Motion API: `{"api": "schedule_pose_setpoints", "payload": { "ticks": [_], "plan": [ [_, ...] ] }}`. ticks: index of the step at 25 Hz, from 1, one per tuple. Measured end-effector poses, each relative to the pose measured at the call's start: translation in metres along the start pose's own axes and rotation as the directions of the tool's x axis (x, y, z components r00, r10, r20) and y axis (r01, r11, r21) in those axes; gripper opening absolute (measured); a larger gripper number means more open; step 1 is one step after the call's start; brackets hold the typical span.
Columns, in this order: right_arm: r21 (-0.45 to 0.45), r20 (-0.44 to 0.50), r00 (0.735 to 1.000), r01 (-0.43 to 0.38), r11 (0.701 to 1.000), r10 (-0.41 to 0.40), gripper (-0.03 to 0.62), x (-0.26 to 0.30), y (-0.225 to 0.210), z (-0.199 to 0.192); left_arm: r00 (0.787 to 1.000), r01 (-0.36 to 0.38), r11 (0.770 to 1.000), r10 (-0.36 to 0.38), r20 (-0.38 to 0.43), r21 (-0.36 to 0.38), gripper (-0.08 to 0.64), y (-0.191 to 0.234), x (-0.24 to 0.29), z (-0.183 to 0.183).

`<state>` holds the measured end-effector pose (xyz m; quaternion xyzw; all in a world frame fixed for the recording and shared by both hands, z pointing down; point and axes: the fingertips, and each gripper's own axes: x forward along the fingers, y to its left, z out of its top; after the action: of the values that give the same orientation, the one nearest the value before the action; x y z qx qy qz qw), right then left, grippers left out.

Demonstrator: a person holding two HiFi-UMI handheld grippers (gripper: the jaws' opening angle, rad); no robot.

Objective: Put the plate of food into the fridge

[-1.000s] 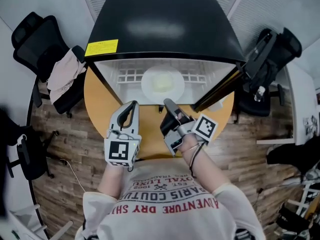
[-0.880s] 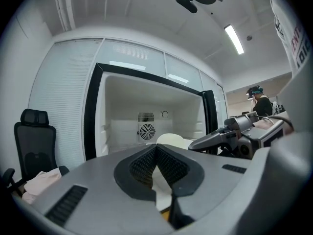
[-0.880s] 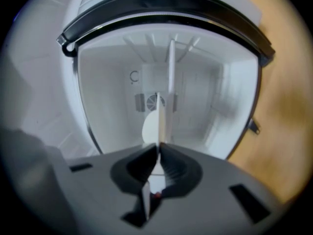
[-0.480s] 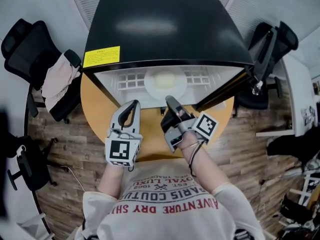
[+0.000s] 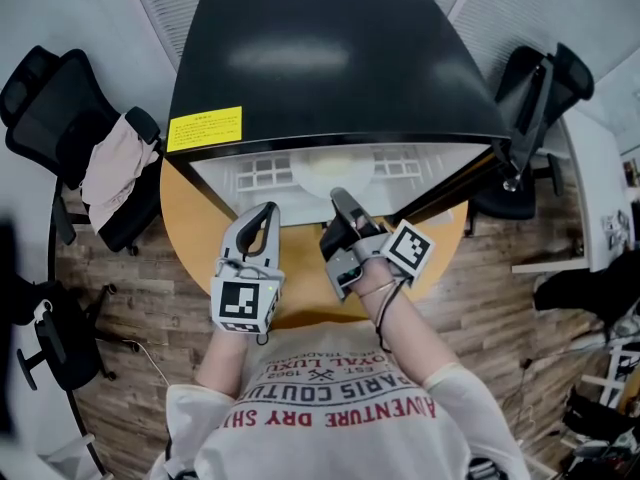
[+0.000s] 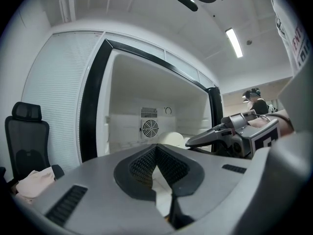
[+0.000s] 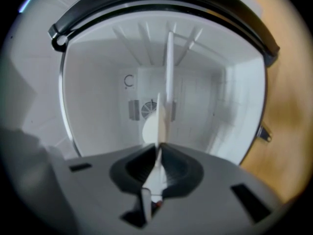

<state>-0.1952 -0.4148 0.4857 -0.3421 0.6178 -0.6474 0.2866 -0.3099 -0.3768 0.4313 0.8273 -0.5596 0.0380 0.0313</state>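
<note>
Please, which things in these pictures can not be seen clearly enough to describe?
- What lies on the plate: head view, the fridge top covers its far part, and the rest is a pale blur.
- Print on the yellow label: head view, too small to read.
- Same plate, left gripper view: small and washed out against the white inside wall.

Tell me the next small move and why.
Probably swing the right gripper rightwards to the open fridge door and start pushing it shut. The plate of food already sits inside the fridge, and this gripper is outside it. Its jaws have just been opening and have nothing between them.
</note>
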Motion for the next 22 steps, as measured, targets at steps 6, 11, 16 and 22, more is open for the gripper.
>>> {"api": "schedule_pose_setpoints", "payload": {
  "ticks": [6, 11, 16, 22],
  "plan": [
    [0.005, 0.017, 0.999, 0.028, 1.0, -0.028, 0.128, 0.0055, -0.0071, 0.0027, 1.0, -0.006, 1.0, 0.006, -0.004, 0.017, 0.029, 0.006, 0.002, -0.0019],
    [0.007, 0.027, 0.999, 0.039, 0.999, -0.039, 0.138, 0.0095, -0.0101, 0.0076, 1.0, -0.003, 1.0, 0.003, -0.021, -0.009, 0.029, 0.0041, 0.0016, -0.0051],
    [0.003, 0.037, 0.999, 0.031, 1.0, -0.031, 0.138, 0.0099, -0.0094, 0.0085, 1.0, 0.004, 1.0, -0.004, -0.017, 0.018, 0.029, 0.0042, 0.001, -0.0052],
    [-0.025, 0.01, 1.0, 0.016, 1.0, -0.016, 0.126, 0.0068, -0.0011, 0.0029, 1.0, 0.009, 1.0, -0.009, -0.015, 0.028, 0.029, -0.0006, 0.0015, -0.0025]
  ]
}}
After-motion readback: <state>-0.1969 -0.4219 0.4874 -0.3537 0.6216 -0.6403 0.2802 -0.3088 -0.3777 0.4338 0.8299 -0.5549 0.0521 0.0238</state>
